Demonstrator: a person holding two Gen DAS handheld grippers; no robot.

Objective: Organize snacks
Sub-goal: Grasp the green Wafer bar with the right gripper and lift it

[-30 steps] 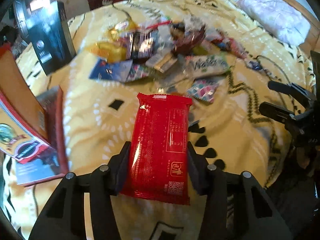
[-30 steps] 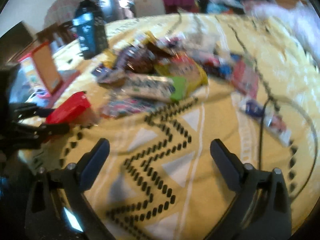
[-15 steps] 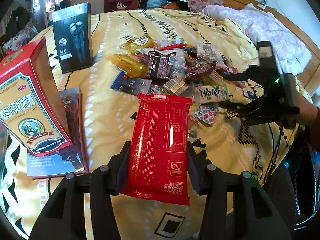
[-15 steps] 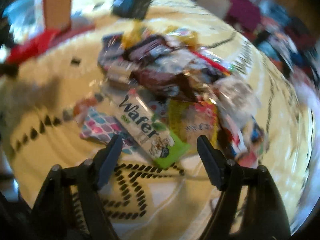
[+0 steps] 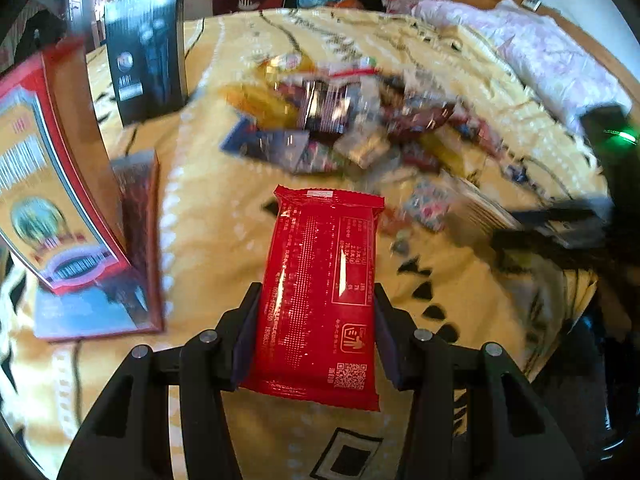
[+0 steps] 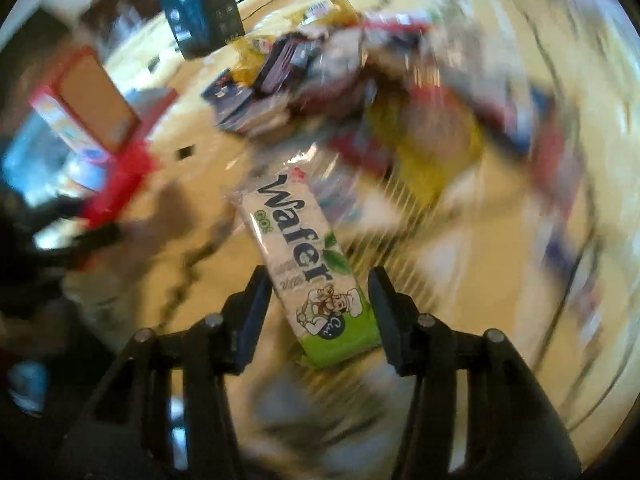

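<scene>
Clamping a red packet point(image 5: 320, 300) by its long edges, the left gripper point(image 5: 314, 332) fills the bottom of the left wrist view, both pads pressed flat against the wrapper, which sticks out forward over a yellow blanket point(image 5: 208, 216) with black zigzag marks. Beyond the packet's far end lies a snack pile point(image 5: 340, 124), blurred, in mixed wrappers. At left a red box point(image 5: 44, 184) leans up over a flat booklet point(image 5: 92, 312), and a black box point(image 5: 146, 52) stands upright farther back. A pale quilt point(image 5: 552, 52) lies at the far right of the bed. At the right edge the right gripper point(image 5: 560, 224) shows as a dark blur with a green light above it. From the right wrist view, much smeared, a wafer packet point(image 6: 304, 256), white with a green end, lies slantwise between the right gripper's point(image 6: 320, 312) fingers. Those jaws have just been closing; the right pad meets the packet's green corner, while on the left a gap shows between pad and wrapper, so I cannot tell whether the grip is firm. The packet's far end points toward the snack pile point(image 6: 360, 92). The black box point(image 6: 198, 4) stands at the top, the red box point(image 6: 84, 104) at left, and the red packet point(image 6: 120, 184) shows just below it, held by the left gripper point(image 6: 80, 236), seen only as a dark shape.
</scene>
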